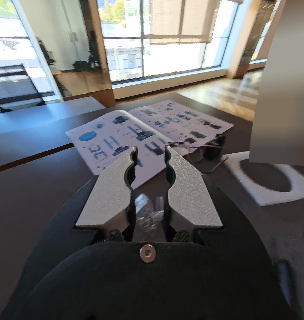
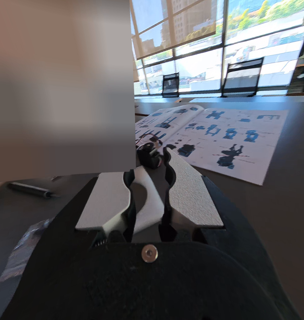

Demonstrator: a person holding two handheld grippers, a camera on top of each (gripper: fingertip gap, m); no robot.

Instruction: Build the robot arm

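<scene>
Left fingers: the left gripper [image 1: 150,149] hovers over the dark matte worktop [image 1: 35,199]; its grey fingers [image 1: 113,190] stand apart with a plain gap and hold nothing.
Under left fingers: a small clear plastic bag of tiny hardware [image 1: 147,214] lies on the worktop, seen through the gap near the finger roots. Contact cannot be told.
Right fingers: the right gripper [image 2: 148,150] is likewise spread and empty. Only one tip shows clearly; the other runs under the blurred patch.
Under right fingers: a flat white plate with a large round hole [image 2: 153,199] lies on the worktop, seen through the gap. Whether the fingers touch it cannot be told. The left wrist view shows the same plate to the right of the left gripper [image 1: 300,187].
Near, sides: a dark pen-like tool [image 2: 30,189] lies on the worktop to the left in the right wrist view. A crinkled clear bag [image 2: 24,242] lies nearer the camera on that side.
Middle: a small black servo-like block with red and black wires [image 2: 147,155] sits just past the plate, at the near edge of the booklet.
Beyond: an open white instruction booklet printed with blue and black part drawings [image 1: 130,131] lies flat on the worktop.
Far: black mesh-back chairs [image 2: 241,78] stand before tall windows [image 1: 165,52].
Progress: nothing is gripped; the parts lie loose and apart. No assembled piece is visible.
</scene>
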